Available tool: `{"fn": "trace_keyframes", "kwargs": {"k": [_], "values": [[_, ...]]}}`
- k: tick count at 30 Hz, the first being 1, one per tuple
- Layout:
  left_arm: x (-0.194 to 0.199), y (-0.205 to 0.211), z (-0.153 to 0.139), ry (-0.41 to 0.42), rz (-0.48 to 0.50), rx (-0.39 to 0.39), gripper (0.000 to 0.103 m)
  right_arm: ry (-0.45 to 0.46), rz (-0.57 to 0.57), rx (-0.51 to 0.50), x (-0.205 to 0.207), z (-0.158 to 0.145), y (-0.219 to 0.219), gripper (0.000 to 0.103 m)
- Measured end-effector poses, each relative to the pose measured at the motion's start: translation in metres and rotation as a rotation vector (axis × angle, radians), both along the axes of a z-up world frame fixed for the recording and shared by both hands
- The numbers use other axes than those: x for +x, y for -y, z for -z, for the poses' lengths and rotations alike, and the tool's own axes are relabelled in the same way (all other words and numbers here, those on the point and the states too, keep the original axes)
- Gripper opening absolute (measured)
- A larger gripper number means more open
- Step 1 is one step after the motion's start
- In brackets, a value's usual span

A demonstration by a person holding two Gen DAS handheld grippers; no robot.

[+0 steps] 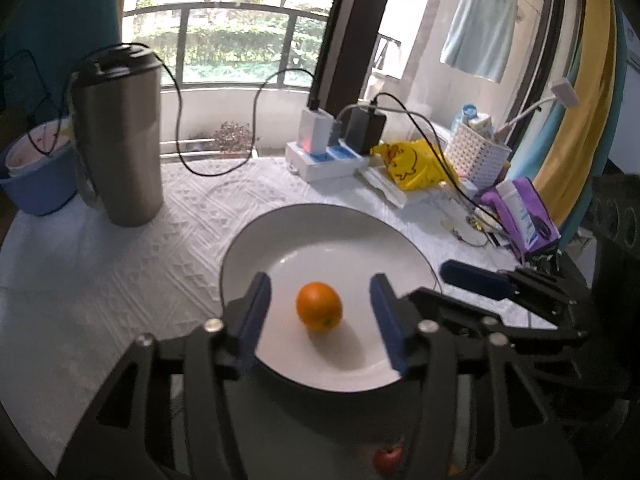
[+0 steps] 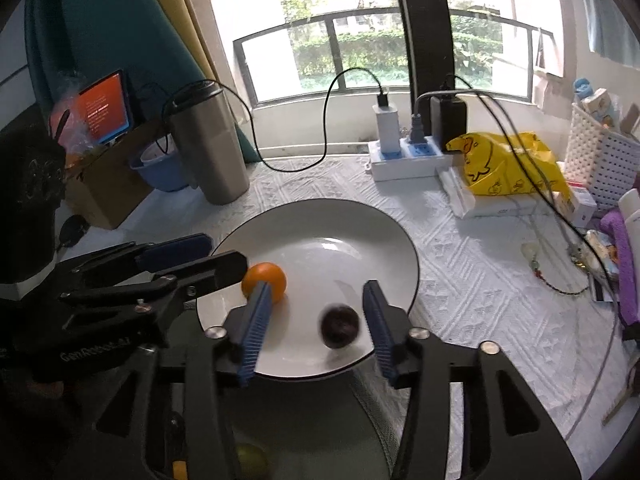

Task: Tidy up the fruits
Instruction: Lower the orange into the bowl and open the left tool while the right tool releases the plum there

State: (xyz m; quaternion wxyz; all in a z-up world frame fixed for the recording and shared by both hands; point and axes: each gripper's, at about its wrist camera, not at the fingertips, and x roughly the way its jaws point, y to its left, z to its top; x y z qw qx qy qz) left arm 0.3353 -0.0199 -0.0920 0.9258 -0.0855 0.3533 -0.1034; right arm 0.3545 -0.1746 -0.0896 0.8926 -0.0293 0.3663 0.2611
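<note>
An orange [image 1: 319, 307] lies on a white plate [image 1: 320, 232] with a dark rim. My left gripper [image 1: 320, 312] is open above the plate's near side, its blue pads either side of the orange without touching it. In the right wrist view the orange [image 2: 265, 277] sits at the plate's [image 2: 320, 224] left, and a dark round fruit [image 2: 339, 326], blurred, lies between the open fingers of my right gripper [image 2: 316, 320], not held. A red fruit [image 1: 387, 459] and a green fruit [image 2: 250, 458] show low below the grippers.
A steel tumbler [image 1: 120, 136] and blue bowl [image 1: 36, 168] stand at the back left. A power strip with chargers [image 1: 332, 152], a yellow bag [image 1: 412, 164], a white basket [image 1: 476, 156] and purple items [image 1: 520, 212] crowd the back right. Cables trail across the white cloth.
</note>
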Motion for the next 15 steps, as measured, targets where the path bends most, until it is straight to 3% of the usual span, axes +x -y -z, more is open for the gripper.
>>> {"fn": "trace_keyframes", "kwargs": {"k": [4,15], "values": [[-0.01,-0.005,-0.008,0.016,-0.021,-0.009,0.068,0.019,0.015,0.0,-0.007,-0.008,0.003,0.057],[-0.053,-0.008,-0.03,0.076,-0.053,-0.009,0.069,0.062,0.014,0.009,-0.044,-0.029,0.007,0.057]]}}
